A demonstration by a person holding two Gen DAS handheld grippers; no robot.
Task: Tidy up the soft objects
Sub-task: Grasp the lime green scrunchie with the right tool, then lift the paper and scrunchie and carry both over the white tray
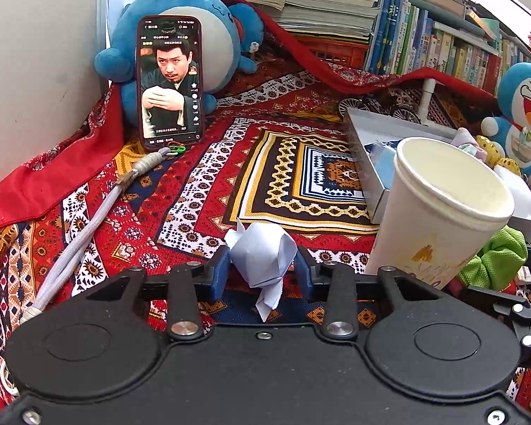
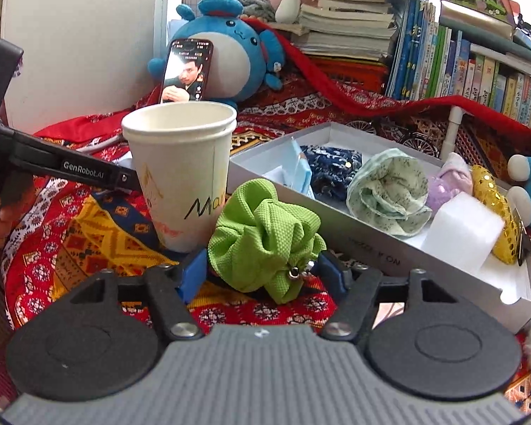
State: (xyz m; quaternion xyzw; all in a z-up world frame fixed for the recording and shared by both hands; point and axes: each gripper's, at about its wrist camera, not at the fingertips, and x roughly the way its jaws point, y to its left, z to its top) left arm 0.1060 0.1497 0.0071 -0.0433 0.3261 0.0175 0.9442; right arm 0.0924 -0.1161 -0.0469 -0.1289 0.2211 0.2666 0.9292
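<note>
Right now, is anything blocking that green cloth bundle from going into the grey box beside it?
Nothing visible blocks it. The green cloth bundle sits between the right gripper fingers, right beside the grey box. Only the box's low near wall lies between; the paper cup stands off to the other side.

Left tool (image 1: 262, 265): black body, two round discs, blue pads, silver screws on black linkage arms. Right tool (image 2: 262, 272): grey ribbed body, black discs and arms, blue pads, silver screws. White "GenRobot.AI" lettering on the left tool's black side, seen from the right wrist.
</note>
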